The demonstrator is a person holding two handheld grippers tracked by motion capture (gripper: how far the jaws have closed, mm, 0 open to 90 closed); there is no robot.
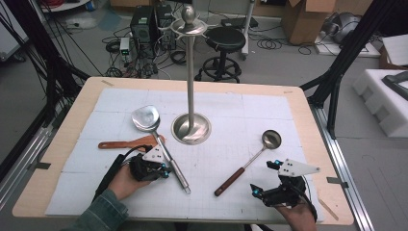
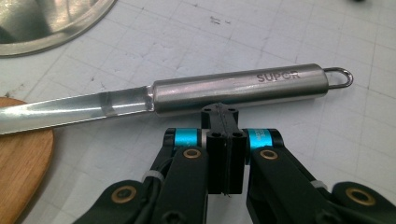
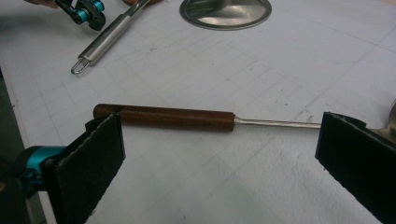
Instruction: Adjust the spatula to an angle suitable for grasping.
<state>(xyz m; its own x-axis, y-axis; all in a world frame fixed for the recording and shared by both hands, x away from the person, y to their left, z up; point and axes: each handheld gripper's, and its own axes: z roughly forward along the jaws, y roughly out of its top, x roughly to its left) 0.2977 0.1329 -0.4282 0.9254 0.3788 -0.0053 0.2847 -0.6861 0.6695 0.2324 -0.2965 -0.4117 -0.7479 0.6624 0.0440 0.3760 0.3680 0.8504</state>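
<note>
A: Left tool (image 1: 165, 172)?
B: Jaws pressed together on nothing, tips just short of the steel spatula (image 1: 159, 142) handle, parked at 7 o'clock from the stand (image 1: 191, 126) on the counter (image 1: 86, 103)

A: And that spatula?
B: Flat on the white mat, blade toward 11, hanging loop toward 5, crossing over the wooden spatula (image 1: 126, 143)

A: Right tool (image 1: 266, 177)?
B: Spread wide, holding nothing, down at 5 o'clock from the stand

A: Ladle (image 1: 250, 161)?
B: Lying flat, bowl toward 1, brown handle toward 7, seen between the wide pads, untouched
</note>
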